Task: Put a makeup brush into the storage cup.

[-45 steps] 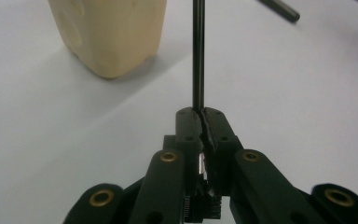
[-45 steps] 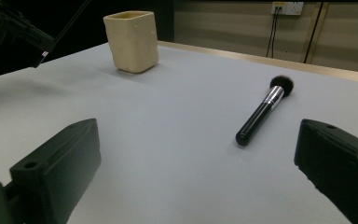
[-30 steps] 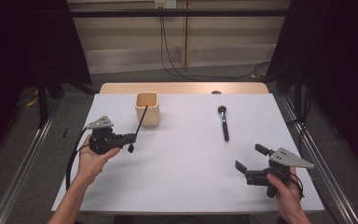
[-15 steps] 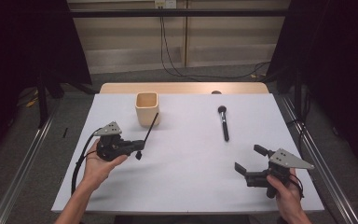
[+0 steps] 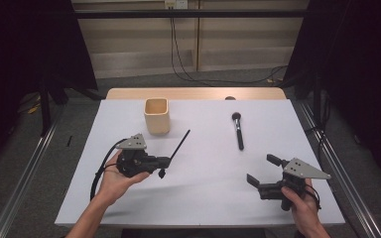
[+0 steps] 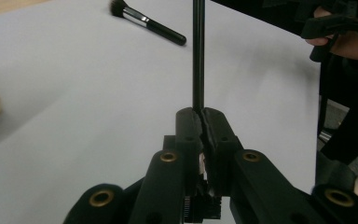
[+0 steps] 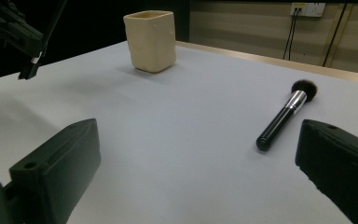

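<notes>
The left tongs were clamped shut on one end of a thin black stick, holding it clear of the white worktop. Its long axis ran up and away from the tongs, the free tip pointing toward the far edge, just right of the beige cup. The right tongs stood wide open and empty, well right of the cup. A black makeup brush lay right of the cup, bristles toward the far edge.
</notes>
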`<state>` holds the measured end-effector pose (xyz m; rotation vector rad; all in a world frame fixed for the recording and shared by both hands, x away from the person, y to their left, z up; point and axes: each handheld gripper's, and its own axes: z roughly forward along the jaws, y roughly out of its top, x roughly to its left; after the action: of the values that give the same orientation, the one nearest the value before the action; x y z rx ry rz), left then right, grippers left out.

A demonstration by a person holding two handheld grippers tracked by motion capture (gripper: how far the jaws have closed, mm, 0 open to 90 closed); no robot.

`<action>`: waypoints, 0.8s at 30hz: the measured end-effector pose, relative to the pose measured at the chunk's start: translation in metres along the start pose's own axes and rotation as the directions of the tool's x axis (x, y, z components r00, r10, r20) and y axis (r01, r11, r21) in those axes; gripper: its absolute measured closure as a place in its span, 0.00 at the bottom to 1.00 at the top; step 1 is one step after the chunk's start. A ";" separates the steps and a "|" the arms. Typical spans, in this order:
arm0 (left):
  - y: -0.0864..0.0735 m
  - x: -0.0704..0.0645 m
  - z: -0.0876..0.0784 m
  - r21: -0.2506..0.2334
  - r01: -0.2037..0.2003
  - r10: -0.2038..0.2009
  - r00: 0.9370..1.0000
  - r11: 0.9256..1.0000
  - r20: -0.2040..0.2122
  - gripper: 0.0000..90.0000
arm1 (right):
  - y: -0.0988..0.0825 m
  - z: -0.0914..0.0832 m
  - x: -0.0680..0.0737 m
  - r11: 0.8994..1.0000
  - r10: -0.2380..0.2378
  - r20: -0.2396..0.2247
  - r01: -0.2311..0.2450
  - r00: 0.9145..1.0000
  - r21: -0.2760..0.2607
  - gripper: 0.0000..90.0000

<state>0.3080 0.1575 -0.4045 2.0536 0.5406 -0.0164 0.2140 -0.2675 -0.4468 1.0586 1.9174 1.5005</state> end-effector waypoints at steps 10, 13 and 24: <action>0.010 -0.008 0.014 0.042 -0.019 0.016 0.997 0.999 0.070 0.95 | 0.002 0.005 0.004 1.000 -0.002 -0.043 0.002 0.999 0.002 0.00; 0.012 -0.011 0.016 0.059 -0.030 0.026 0.997 0.998 0.079 0.95 | 0.004 0.011 0.006 1.000 -0.012 -0.062 0.013 0.998 0.011 0.00; 0.019 -0.022 0.030 0.168 -0.079 0.055 0.988 0.983 0.144 0.95 | 0.015 0.024 0.013 0.998 -0.036 -0.119 0.041 0.992 0.042 0.01</action>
<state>0.3016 0.1171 -0.3995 2.2200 0.3942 -0.1710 0.2286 -0.2414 -0.4375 0.9652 2.0487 1.5367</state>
